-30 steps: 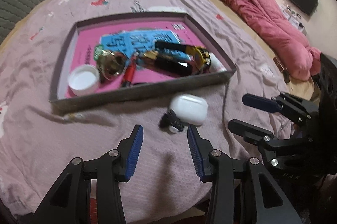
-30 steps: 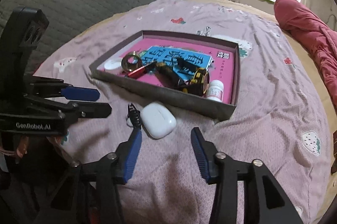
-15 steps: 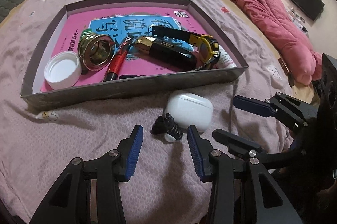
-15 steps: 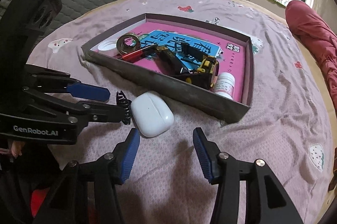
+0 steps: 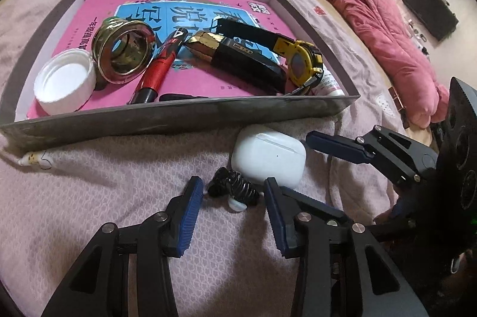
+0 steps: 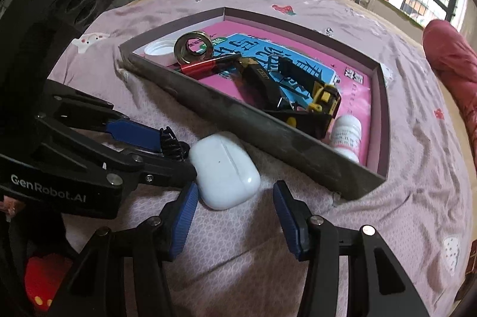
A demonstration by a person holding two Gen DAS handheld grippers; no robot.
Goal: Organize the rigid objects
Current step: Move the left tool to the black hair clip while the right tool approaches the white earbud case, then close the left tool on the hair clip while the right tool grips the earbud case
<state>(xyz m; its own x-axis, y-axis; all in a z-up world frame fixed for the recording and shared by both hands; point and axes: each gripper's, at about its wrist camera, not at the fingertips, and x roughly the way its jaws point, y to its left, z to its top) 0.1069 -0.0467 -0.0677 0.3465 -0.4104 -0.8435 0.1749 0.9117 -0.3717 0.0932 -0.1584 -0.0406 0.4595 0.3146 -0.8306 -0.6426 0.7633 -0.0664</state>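
Observation:
A black hair claw clip [image 5: 234, 191] lies on the purple bedspread just in front of the grey box's front wall [image 5: 179, 118]. My left gripper [image 5: 234, 191] is open with the clip between its fingertips. A white earbud case [image 5: 268, 157] lies right beside the clip; it also shows in the right wrist view [image 6: 225, 169]. My right gripper [image 6: 235, 203] is open and empty, its fingers either side of the case's near end. The clip [image 6: 171, 142] shows between the left gripper's fingers there.
The grey box holds a pink book [image 5: 208, 9], a white cap [image 5: 64, 86], a gold ring [image 5: 123, 50], a red pen [image 5: 158, 68], a black case [image 5: 238, 62], a yellow watch [image 5: 301, 62] and a white bottle [image 6: 347, 135]. A red duvet [image 5: 372, 7] lies at right.
Both grippers have moved forward and down towards the bed. The left fingers now flank the clip and the right fingers flank the earbud case.

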